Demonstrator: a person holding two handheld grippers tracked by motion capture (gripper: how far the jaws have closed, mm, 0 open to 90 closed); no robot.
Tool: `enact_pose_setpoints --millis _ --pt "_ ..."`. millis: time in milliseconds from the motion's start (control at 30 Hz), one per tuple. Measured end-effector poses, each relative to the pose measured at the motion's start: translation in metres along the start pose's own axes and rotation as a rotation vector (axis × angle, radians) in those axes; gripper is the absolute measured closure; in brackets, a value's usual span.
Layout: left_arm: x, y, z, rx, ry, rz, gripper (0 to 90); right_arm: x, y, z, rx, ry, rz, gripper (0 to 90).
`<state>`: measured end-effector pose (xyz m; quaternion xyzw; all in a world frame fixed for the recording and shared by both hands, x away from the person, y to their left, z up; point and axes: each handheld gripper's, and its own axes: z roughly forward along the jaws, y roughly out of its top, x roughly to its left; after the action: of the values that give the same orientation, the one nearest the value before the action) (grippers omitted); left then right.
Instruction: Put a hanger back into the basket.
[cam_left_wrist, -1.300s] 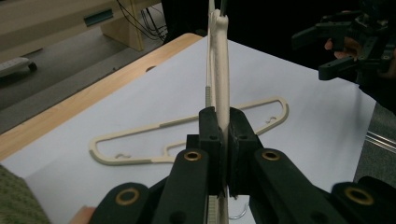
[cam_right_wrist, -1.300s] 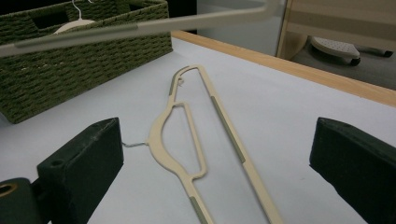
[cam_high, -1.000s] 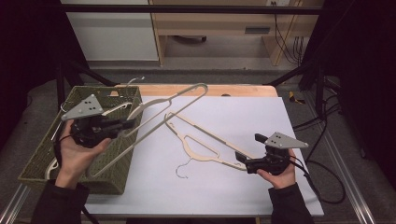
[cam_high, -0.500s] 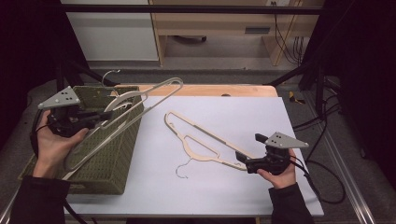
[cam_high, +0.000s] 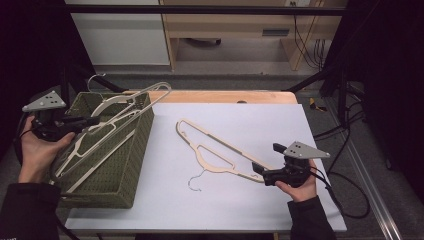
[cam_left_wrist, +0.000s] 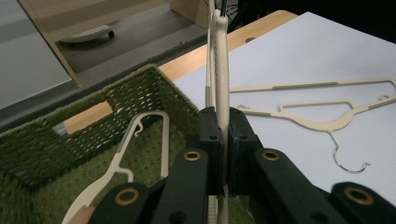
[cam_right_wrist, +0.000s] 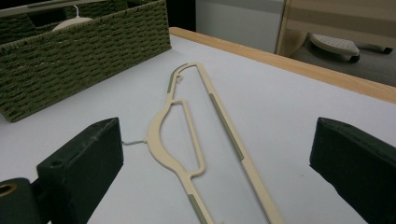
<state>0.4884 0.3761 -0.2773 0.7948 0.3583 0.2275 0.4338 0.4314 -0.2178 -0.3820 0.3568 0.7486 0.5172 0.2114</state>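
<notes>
Left gripper (cam_high: 92, 120), jaws clamped narrow on the bar of a cream hanger (cam_high: 131, 102), has carried that hanger from the basket's right rim, where it stood a second ago, toward the left edge of the bench; the hanger now slants above the woven green basket (cam_high: 131, 165), one end over its far right corner. Judged from this, the step in hand is lowering the hanger in among the hangers already lying in the basket (cam_left_wrist: 135, 140). Right gripper (cam_high: 260, 171) has not moved: jaws wide, poised near the front right corner at the near end of the second hanger (cam_high: 220, 155), which lies flat mid-bench, wire hook toward the front edge. The bench carries a pale sheet (cam_high: 280, 125); bare wood shows along its far edge. Beyond stand a wooden shelf unit (cam_high: 235, 27) and loose cables (cam_high: 305, 40) on a grey floor.
</notes>
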Motion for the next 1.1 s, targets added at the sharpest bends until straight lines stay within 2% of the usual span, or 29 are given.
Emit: enact_pose_setpoints --millis 400,533,700,900,1100 --pt "0.029 -0.025 -0.010 -0.022 0.030 -0.048 86.4 0.000 -0.001 0.001 0.005 -0.002 -0.002 3.5" --pt "0.037 -0.031 -0.013 -0.013 0.046 -0.054 86.3 -0.001 -0.001 0.001 0.006 -0.005 -0.001 3.6" --pt "0.047 -0.043 -0.016 -0.018 0.059 -0.095 86.3 -0.001 -0.001 0.001 0.005 -0.003 -0.002 3.6" --pt "0.050 -0.057 -0.013 0.013 0.049 -0.118 86.3 0.000 -0.001 0.001 0.011 -0.004 -0.003 3.7" --pt "0.045 -0.072 -0.001 0.043 0.035 -0.171 86.4 0.000 -0.001 0.001 0.010 -0.004 -0.003 3.8"
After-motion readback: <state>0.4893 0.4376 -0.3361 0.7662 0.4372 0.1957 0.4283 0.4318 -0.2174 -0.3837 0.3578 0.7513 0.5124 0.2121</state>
